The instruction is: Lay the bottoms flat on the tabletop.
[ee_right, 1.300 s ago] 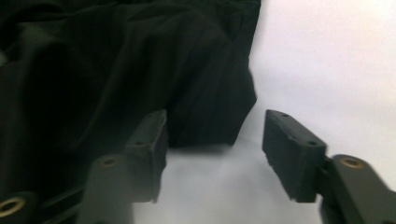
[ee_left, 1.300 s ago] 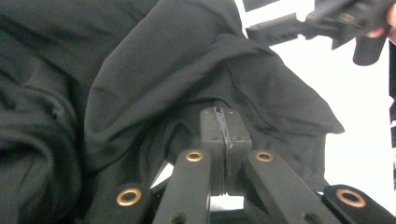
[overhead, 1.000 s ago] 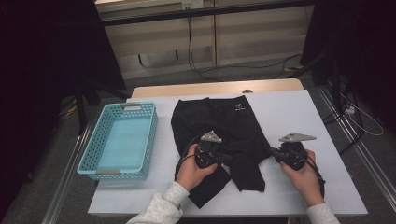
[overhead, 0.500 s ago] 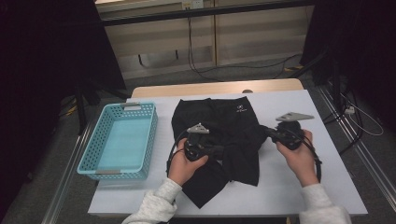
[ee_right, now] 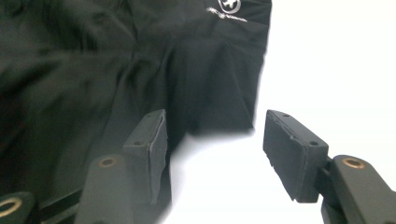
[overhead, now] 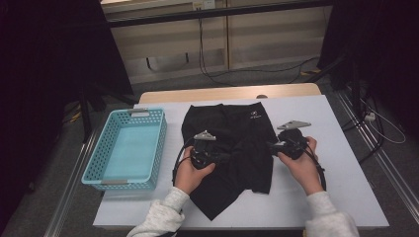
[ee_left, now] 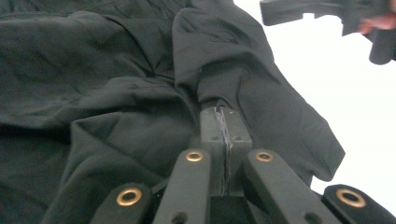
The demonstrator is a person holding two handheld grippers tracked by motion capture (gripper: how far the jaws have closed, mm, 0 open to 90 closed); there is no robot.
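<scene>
Between my two hands on the white counter point(overhead: 341, 148) lie the black shorts point(overhead: 232, 148), long axis running from me toward the far edge, logo at the far end. My left tongs point(ee_left: 223, 123) are pressed together on a fold of cloth. My right tongs point(ee_right: 212, 154) have just been opening, nothing between them; the shorts' near hem lies just beyond and left.

A small white logo with a line of lettering beneath it sits on the black garment point(overhead: 232, 143), toward its two o'clock corner; the lettering is too small to read.
</scene>
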